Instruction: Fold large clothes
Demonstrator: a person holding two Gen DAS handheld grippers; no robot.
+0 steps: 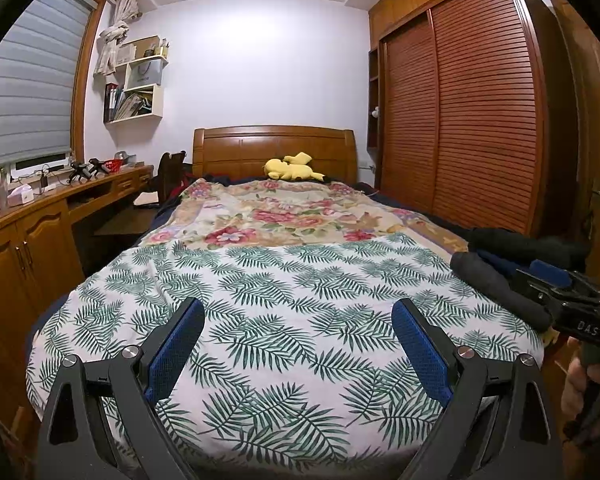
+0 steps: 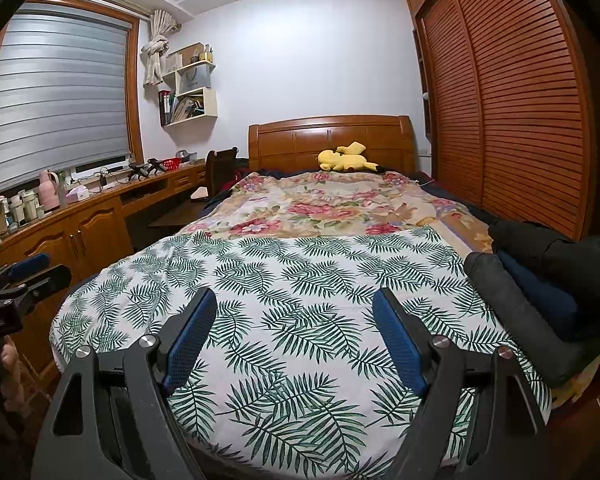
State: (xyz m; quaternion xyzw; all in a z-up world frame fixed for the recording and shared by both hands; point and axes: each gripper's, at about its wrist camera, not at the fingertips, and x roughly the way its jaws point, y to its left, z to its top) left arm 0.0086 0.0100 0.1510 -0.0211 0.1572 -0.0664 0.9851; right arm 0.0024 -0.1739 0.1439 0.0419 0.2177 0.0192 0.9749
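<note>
I have two grippers up over the foot of the bed, and both stand wide with nothing between their blue pads: the left gripper (image 1: 298, 312) and the right gripper (image 2: 294, 302) each hang above the leaf-print sheet (image 1: 284, 280) without touching it. The clothes sit at the right edge of the bed in one stack, where I count three dark pieces: a grey folded piece (image 2: 512, 312) nearest me, a navy one (image 2: 540, 292) lying on it, and a black one (image 2: 552, 248) behind. They are well to the right of both grippers. Two covers lie on the bed: the leaf print toward me and one floral blanket (image 1: 284, 212) beyond it. One yellow plush toy (image 1: 292, 167) rests against the wooden headboard (image 1: 274, 148). At the left runs one long desk (image 2: 100, 196); at the right, one wardrobe with two slatted doors (image 1: 460, 112).
</note>
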